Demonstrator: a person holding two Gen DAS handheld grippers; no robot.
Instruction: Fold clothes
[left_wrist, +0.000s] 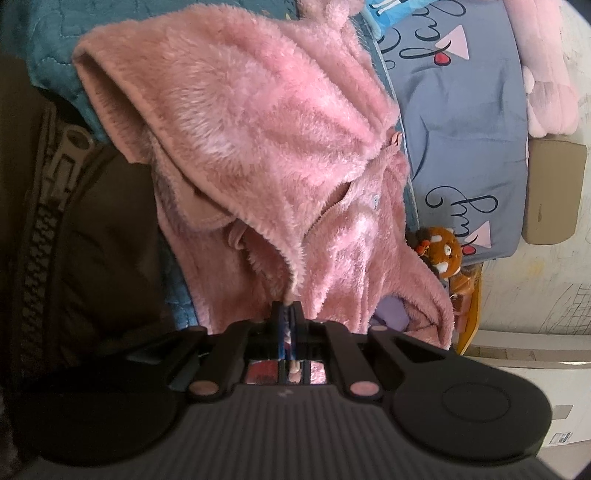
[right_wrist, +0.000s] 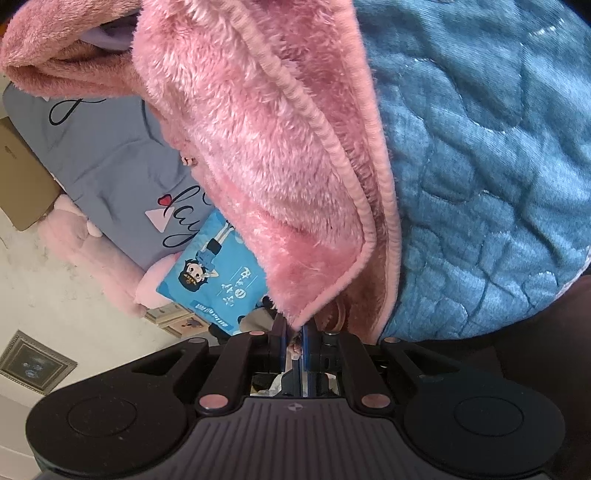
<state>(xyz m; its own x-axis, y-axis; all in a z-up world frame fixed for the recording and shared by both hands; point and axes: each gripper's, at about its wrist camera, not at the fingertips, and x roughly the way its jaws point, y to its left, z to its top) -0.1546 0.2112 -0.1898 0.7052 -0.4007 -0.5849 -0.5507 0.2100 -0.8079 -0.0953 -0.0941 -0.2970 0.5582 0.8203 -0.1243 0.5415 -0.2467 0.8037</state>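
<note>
A fluffy pink fleece jacket (left_wrist: 266, 147) with a front zipper hangs lifted over the bed. My left gripper (left_wrist: 289, 308) is shut on a corner of its fuzzy edge, the fabric pinched between the blue pads. In the right wrist view the same pink jacket (right_wrist: 266, 155) drapes down with its piped hem showing. There my right gripper (right_wrist: 294, 330) is shut on the hem's lowest corner. Most of the jacket's lower part is hidden behind the folds.
A teal quilted blanket (right_wrist: 487, 177) covers the bed. A grey-blue duvet with script lettering (left_wrist: 461, 122), a small brown plush toy (left_wrist: 441, 254), a blue cartoon pillow (right_wrist: 221, 273) and a dark zipped jacket (left_wrist: 74, 240) lie around. A cardboard box (left_wrist: 554, 192) stands by the white wall.
</note>
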